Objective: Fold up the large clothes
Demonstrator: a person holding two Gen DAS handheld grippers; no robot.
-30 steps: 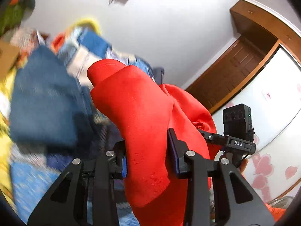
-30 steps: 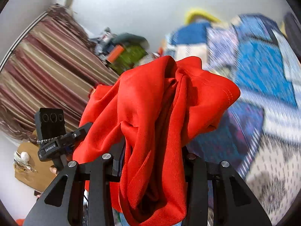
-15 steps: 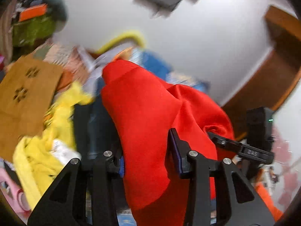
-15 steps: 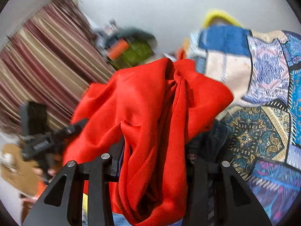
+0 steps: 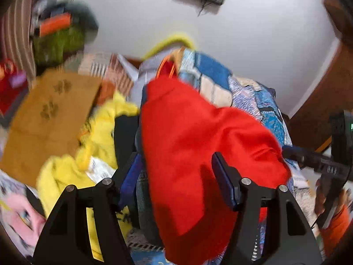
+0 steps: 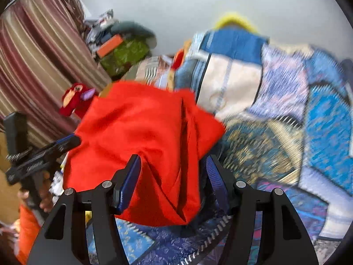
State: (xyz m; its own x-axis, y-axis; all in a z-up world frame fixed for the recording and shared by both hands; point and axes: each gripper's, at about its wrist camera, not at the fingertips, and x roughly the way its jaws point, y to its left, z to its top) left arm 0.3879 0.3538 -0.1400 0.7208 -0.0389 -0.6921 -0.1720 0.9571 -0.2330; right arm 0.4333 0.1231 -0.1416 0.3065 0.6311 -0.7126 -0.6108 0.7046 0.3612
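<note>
Now both tools are releasing: left gripper and right gripper jaws are opening, red garment lying loose between them at frame centre over the patchwork bedspread. Best backing out straight, not snagging folds.

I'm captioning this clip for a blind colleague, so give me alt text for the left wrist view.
A red garment lies bunched between the opening jaws of the left hand-held gripper, above a patterned quilt. Yellow clothing and a brown cardboard sheet sit to its left, and the right hand-held gripper reaches in at the right edge.
</note>
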